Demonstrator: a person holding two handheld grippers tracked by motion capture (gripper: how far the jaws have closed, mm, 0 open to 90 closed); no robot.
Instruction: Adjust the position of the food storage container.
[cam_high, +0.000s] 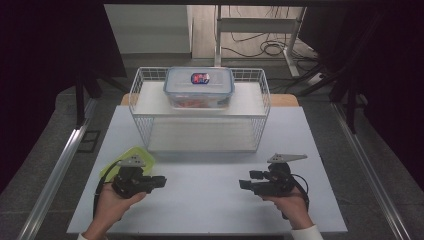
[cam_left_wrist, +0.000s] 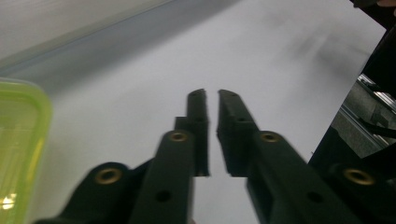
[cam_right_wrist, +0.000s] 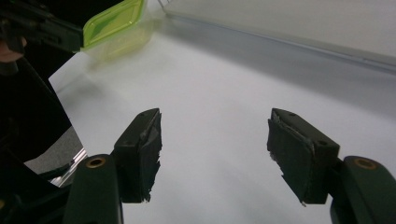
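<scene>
So both grippers were sitting low over the white table (cam_high: 210, 200), near side, each pointing in toward the middle. The left gripper (cam_high: 159, 181) was clenched on nothing, its jaws nearly touching with just bare table under them. The right gripper (cam_high: 245, 184) was released, jaws spread wide, also with nothing between them.

The green-lidded container (cam_high: 131, 156) sat on the table at the near left, just behind the left gripper and close to it, but not touched by it. Farther back, a white wire rack (cam_high: 200, 107) stood across the table, and on its upper shelf sat a clear lidded box (cam_high: 199, 87) with a blue rim and a red-and-blue label on top.
</scene>
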